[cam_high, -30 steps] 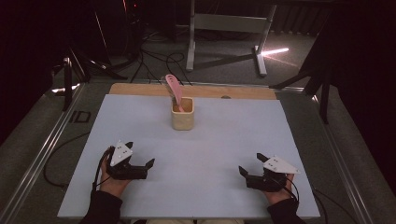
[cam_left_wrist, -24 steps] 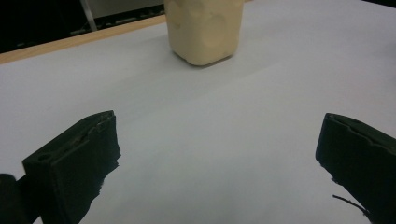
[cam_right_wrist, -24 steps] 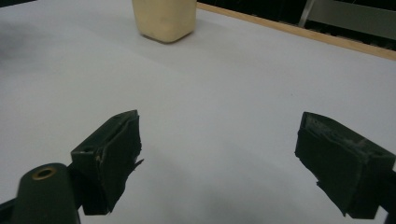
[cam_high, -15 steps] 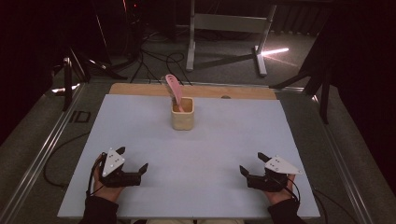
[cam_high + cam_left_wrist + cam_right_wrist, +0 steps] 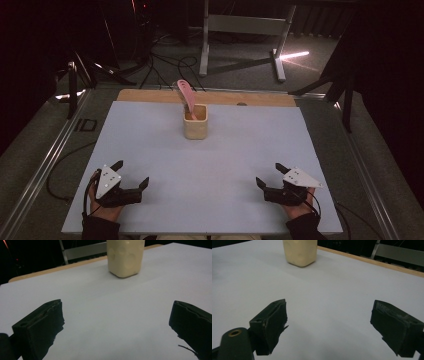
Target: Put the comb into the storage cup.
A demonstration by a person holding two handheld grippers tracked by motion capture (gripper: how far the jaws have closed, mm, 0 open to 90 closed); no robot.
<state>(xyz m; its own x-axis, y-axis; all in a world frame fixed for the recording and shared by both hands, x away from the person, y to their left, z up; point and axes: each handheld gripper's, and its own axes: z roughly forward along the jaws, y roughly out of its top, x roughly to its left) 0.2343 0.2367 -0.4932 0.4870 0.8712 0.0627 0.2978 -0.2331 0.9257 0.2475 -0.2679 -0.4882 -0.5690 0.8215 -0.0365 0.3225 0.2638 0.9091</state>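
The left gripper (image 5: 132, 175) has drifted back toward the desk's (image 5: 150, 135) near-left corner, jaws spread; the right gripper (image 5: 268, 176) likewise, empty. A cream cup (image 5: 195, 121) near the far edge holds a pink utensil (image 5: 186, 94).

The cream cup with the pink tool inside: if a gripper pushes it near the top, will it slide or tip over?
The cream cup looks taller than wide, so a high push probably tips it. The pink tool leans out above the rim, likely shifting weight to that side. The white table cover looks smooth; a low push may slide it instead.
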